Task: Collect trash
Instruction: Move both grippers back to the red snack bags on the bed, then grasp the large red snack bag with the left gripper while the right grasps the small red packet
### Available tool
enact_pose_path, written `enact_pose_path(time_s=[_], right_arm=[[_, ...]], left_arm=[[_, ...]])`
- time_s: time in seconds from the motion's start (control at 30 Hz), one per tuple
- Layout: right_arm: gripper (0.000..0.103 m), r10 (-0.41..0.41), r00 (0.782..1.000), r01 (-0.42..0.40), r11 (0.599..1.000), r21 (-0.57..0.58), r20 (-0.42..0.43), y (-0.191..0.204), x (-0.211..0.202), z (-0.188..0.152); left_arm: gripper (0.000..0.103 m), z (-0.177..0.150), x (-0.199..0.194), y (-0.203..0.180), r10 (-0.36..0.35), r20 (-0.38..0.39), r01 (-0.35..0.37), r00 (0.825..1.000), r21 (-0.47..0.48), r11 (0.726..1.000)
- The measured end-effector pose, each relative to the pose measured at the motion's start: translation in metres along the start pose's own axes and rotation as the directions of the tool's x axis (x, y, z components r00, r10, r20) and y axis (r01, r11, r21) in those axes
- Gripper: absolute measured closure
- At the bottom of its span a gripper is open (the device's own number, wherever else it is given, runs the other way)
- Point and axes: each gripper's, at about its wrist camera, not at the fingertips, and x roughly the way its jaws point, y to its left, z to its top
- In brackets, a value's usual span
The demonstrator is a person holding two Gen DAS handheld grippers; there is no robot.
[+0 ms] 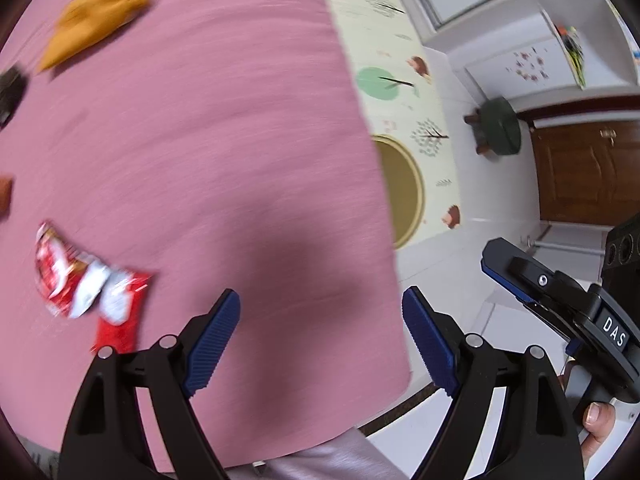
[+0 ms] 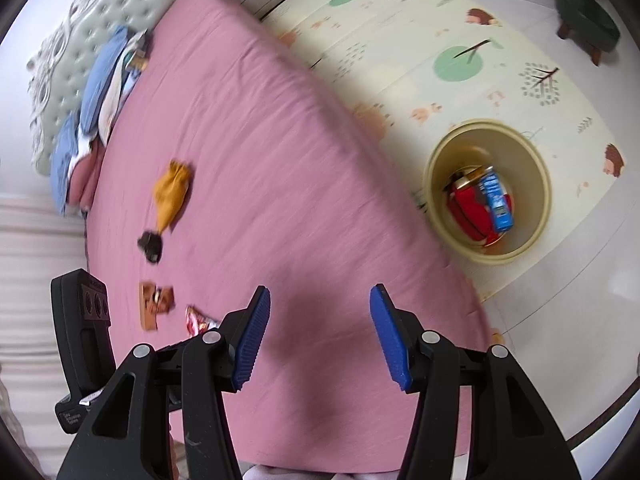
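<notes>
A red and white snack wrapper (image 1: 86, 284) lies on the pink bed (image 1: 224, 128), left of my open, empty left gripper (image 1: 320, 316). It also shows in the right wrist view (image 2: 199, 320), partly hidden by my finger. A brown wrapper (image 2: 154, 302), a small black piece (image 2: 151, 245) and an orange cloth (image 2: 170, 196) lie farther up the bed. My right gripper (image 2: 320, 320) is open and empty above the bed's near edge. The yellow bin (image 2: 440, 152) on the floor holds red and blue packets (image 2: 486, 204).
Blue and white bedding (image 2: 100, 92) is piled by the padded headboard (image 2: 80, 32). A patterned play mat (image 2: 460, 40) covers the floor beside the bed. A green stool (image 1: 500, 126) stands near a brown door (image 1: 588, 172).
</notes>
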Motion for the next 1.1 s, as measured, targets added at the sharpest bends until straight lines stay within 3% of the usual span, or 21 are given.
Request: enact_pose_path(time_s=[0.43,0.8,1.1], right_arm=[[0.051,0.008,0.997,-0.013,0.998,-0.066,-0.083,0.077,0.059,-0.062],[0.051,0.002,0.991,-0.008,0.999,-0.043,-0.134,0.101,0.109,-0.097],[0.051,-0.012,0.985,0.01,1.0,-0.017,-0.171,0.107,0.143,-0.112]], left_arm=[[0.019,-0.037,-0.027,0.116,0.03,0.014,-0.029,0.999,-0.113,0.993],[0.019,-0.046,-0.027,0.182,0.061,0.001,-0.06,0.998,-0.172,0.983],[0.019,-0.029,-0.006,0.219,0.032,-0.011,-0.033,0.999,-0.232,0.972]])
